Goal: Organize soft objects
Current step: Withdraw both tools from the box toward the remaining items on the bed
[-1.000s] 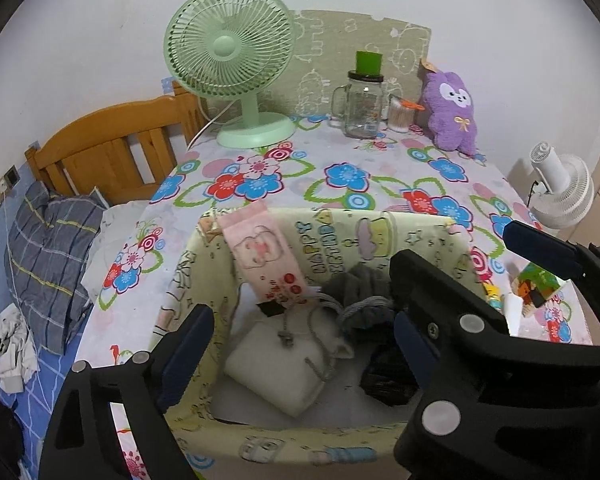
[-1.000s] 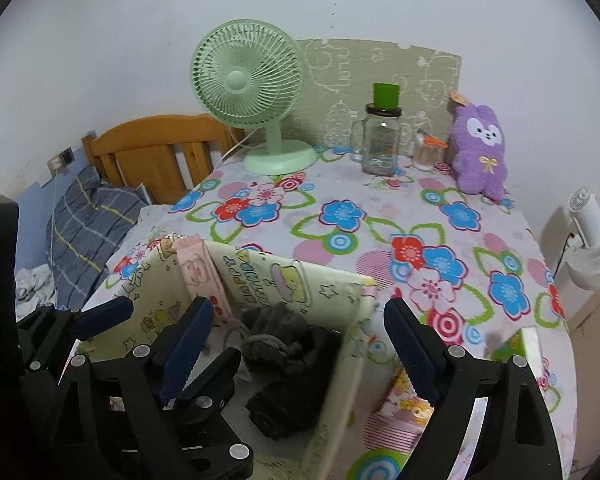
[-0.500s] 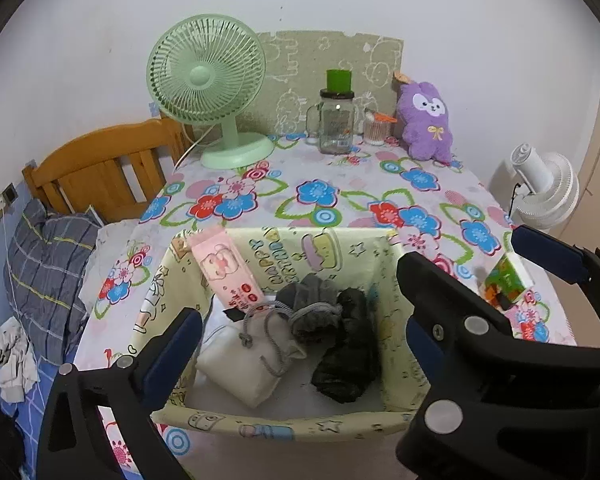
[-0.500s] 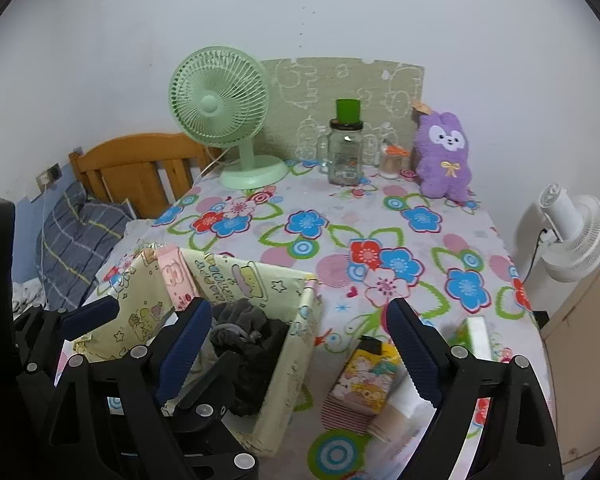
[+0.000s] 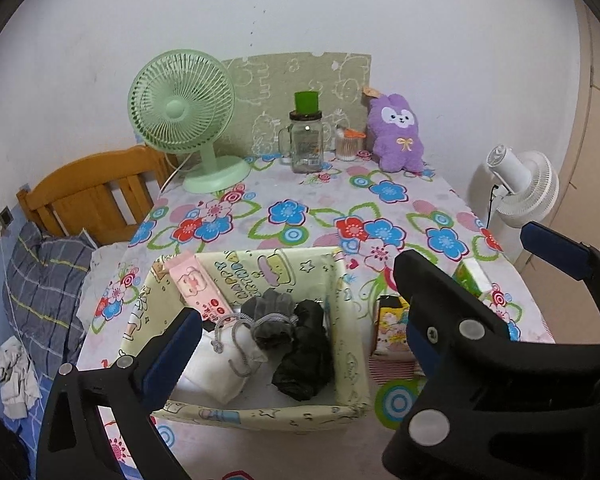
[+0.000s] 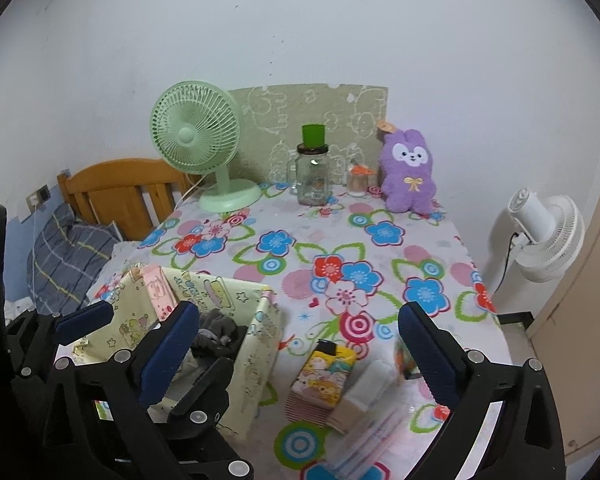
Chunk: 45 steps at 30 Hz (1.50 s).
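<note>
A pale yellow fabric box (image 5: 346,300) with cartoon prints stands at the table's near left; it also shows in the right wrist view (image 6: 260,344). Inside lie a white drawstring pouch (image 5: 220,368), grey socks (image 5: 270,316), a black cloth (image 5: 306,360) and a pink pack (image 5: 196,288) leaning on the back wall. A purple plush rabbit (image 5: 398,136) sits upright at the table's back right, also in the right wrist view (image 6: 410,170). My left gripper (image 5: 296,344) is open and empty above the box's near side. My right gripper (image 6: 296,344) is open and empty to the box's right.
A green desk fan (image 5: 188,116), a glass jar mug (image 5: 306,144) and a small toothpick jar (image 5: 346,146) stand along the back. Tissue packs (image 6: 326,376) and a small green carton (image 5: 474,280) lie right of the box. A white floor fan (image 6: 548,232) stands beyond the table's right edge; a bed lies left.
Both grippers have drawn back and up from the box, so more of the table shows. They stay open and empty. The box's contents have not moved.
</note>
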Each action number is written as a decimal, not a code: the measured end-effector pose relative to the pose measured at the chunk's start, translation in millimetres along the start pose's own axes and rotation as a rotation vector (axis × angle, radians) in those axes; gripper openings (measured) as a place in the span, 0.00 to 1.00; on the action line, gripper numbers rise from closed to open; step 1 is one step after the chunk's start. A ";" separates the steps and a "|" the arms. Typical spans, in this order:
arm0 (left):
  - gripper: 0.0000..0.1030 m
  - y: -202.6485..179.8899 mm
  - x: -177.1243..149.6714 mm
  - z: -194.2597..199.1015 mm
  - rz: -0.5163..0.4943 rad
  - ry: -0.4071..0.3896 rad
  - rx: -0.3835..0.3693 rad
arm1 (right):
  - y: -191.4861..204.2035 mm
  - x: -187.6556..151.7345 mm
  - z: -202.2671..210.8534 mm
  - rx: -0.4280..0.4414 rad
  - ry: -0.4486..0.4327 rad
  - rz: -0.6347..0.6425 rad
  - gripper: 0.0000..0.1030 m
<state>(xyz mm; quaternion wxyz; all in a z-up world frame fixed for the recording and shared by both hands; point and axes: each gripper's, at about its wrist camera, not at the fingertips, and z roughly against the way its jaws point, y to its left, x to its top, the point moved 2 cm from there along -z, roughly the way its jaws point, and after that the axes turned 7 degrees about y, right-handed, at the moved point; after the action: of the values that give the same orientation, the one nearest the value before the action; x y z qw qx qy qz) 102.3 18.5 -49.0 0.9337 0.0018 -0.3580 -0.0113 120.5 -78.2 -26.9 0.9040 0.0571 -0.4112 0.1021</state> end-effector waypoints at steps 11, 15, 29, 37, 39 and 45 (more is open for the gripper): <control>1.00 -24.8 -3.0 7.2 -0.009 -0.009 -0.025 | -24.4 -6.7 17.8 -0.032 -0.023 -0.020 0.99; 1.00 -35.5 -4.9 8.6 -0.019 -0.016 -0.033 | -32.6 -11.4 22.6 -0.043 -0.027 -0.026 0.99; 0.99 -69.4 -11.8 5.2 -0.048 -0.039 -0.072 | -65.4 -30.0 30.2 -0.061 -0.023 -0.064 0.99; 0.97 -88.2 -22.4 1.2 -0.086 -0.067 -0.115 | -81.5 -44.9 26.0 -0.086 -0.004 -0.086 0.99; 0.97 -91.4 -24.9 -2.8 -0.087 -0.049 -0.121 | -84.8 -49.1 23.4 -0.090 0.003 -0.089 0.99; 0.97 -103.3 -34.6 -15.8 -0.105 -0.015 -0.133 | -93.2 -61.9 13.1 -0.101 0.028 -0.083 0.99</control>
<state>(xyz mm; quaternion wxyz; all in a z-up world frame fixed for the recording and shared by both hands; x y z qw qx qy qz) 85.1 -84.1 -85.1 0.9270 -0.0418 -0.3630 -0.0840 92.9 -179.9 -66.8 0.9148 0.0270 -0.4005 0.0444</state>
